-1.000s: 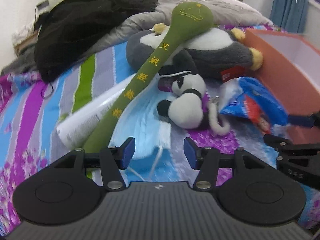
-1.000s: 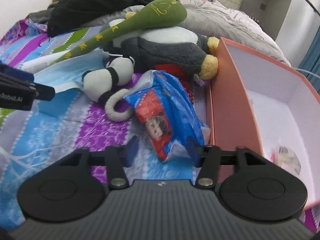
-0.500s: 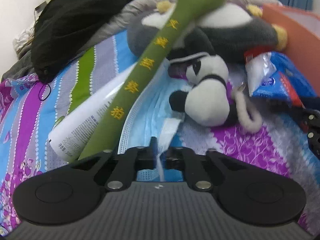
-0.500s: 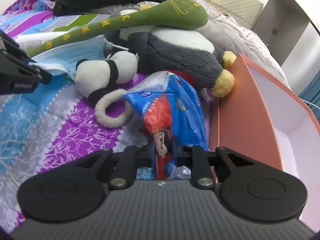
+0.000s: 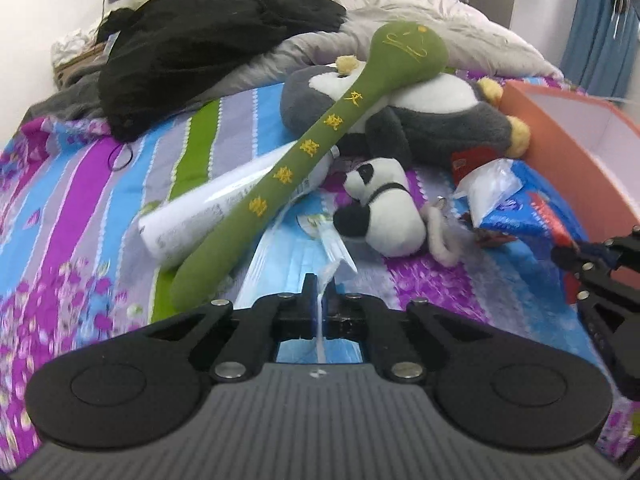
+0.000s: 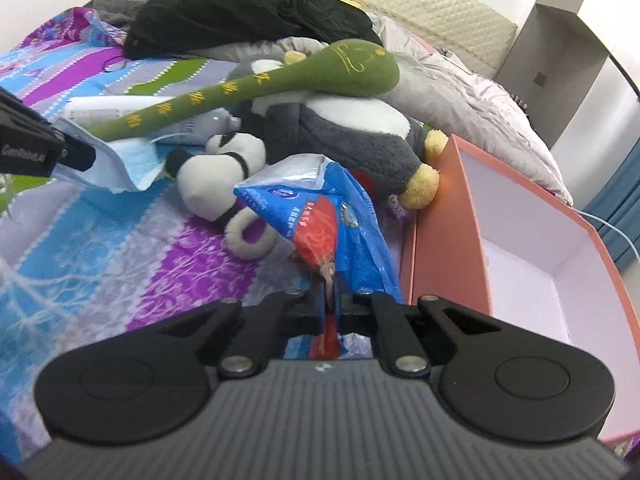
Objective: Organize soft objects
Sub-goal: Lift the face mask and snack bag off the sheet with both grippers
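My left gripper [image 5: 320,294] is shut on the edge of a light blue face mask [image 5: 288,276], which it lifts off the striped bedspread [image 5: 72,208]; the right wrist view shows that mask [image 6: 120,164] hanging from the left gripper [image 6: 86,156]. My right gripper [image 6: 330,294] has its jaws closing tight on a blue and red plastic bag [image 6: 320,216], held up off the bed. In the left wrist view that bag [image 5: 532,208] hangs from the right gripper [image 5: 576,254]. A small panda plush [image 5: 384,208] lies between the two.
A long green plush stick [image 5: 320,140] leans across a white tube [image 5: 200,212] and a big grey and white plush [image 5: 440,120]. An open orange box [image 6: 452,220] with a white inside stands at the right. Black clothing [image 5: 208,40] and a grey duvet [image 5: 440,36] lie behind.
Both grippers went from open to shut, the left on the mask and the right on the bag. Each then drew back and up, lifting its item off the bed.
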Tool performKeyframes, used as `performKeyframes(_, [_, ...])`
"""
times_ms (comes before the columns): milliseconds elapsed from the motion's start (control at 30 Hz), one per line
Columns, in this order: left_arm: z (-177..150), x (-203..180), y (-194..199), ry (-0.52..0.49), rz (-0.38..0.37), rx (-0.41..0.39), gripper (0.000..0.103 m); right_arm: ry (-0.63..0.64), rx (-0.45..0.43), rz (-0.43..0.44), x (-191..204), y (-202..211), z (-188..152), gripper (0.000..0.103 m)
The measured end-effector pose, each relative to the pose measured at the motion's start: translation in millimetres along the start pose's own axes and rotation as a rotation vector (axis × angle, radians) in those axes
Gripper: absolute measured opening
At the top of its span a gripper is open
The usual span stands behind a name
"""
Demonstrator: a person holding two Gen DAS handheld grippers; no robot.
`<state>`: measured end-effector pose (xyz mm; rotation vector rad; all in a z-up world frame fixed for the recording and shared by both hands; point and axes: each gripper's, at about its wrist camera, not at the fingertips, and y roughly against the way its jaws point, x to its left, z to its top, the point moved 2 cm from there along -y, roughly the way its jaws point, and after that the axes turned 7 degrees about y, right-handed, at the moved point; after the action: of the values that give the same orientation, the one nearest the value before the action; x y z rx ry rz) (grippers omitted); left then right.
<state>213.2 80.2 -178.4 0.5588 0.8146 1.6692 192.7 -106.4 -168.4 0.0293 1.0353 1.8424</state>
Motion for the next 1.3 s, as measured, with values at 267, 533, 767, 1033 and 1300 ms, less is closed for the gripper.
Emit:
performKeyframes(267, [-45.1, -0.5, 51.4, 0.048, -0.054, 0.027, 0.002, 0.017, 0.016, 0.016, 17.7, 39.2, -20.0, 0.008])
performKeyframes(533, [-92.4, 17.9, 69.3, 0.204, -0.081, 0.120, 0.003, -0.027, 0.032, 0.111, 38.4, 71.1, -41.2, 0.009])
performKeyframes(767, [-108.4, 37.4, 59.7, 0.225, 0.003, 0.129, 0.003, -0.152, 0.072, 0.311, 35.7, 64.6, -49.6, 0.020])
performKeyframes(1033, [-118.3, 55.3, 31.6, 0.252, 0.050, 0.183, 0.034, -0.328, 0.082, 0.514, 15.1, 71.2, -47.8, 0.040])
performKeyframes(1300, [-116.9, 53.1, 22.0, 0.210, 0.002, 0.179, 0.059, -0.257, 0.016, 0.382, -4.2, 61.0, -43.1, 0.071])
